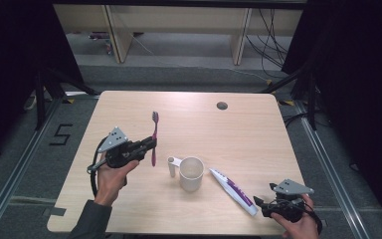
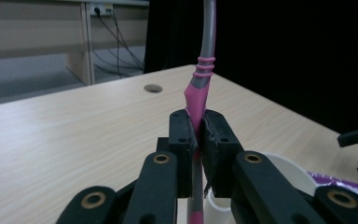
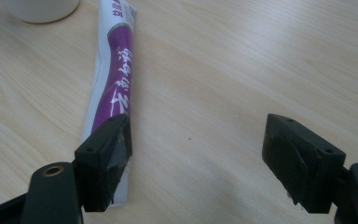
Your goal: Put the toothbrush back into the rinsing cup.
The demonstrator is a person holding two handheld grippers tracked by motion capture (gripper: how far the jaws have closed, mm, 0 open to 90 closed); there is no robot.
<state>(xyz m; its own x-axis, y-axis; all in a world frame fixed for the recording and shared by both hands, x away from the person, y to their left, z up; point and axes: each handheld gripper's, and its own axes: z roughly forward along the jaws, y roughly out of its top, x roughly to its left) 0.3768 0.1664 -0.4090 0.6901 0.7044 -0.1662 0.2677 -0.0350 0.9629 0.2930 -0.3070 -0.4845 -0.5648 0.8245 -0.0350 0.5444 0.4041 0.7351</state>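
- While the person's left hand (image 1: 110, 180) holds the left gripper (image 1: 150, 144) above the wooden table (image 1: 238, 129) in the high view, its jaws are clamped on a pink toothbrush (image 1: 154, 135), which stands roughly upright in the picture with its bristle head at the top and its handle end hanging below the jaws, clear of the tabletop. Just right of the brush stands a white mug (image 1: 191, 173) with its handle turned toward the left gripper. A white and purple toothpaste tube (image 1: 233, 189) lies slantwise right of the mug, near it. The right gripper (image 1: 258, 203), held in the right hand (image 1: 298, 226), sits low at the table's near right corner, its tips just beside the tube's lower end. A round cable hole (image 1: 222, 105) is set in the far part of the table.
- Seen in the left gripper view, the two black jaws are pressed together on the toothbrush (image 2: 196, 100), gripping the pink part of the handle; the grey neck rises out of frame. The mug's rim (image 2: 292, 170) shows beyond the jaws at lower right.
- Seen in the right gripper view, the jaws stand wide apart with nothing between them but bare table (image 3: 242, 70). The toothpaste tube (image 3: 114, 74) lies on the wood, its near end partly behind the left-hand jaw; whether that jaw touches it I cannot tell. The mug's base (image 3: 42, 9) shows at top left.
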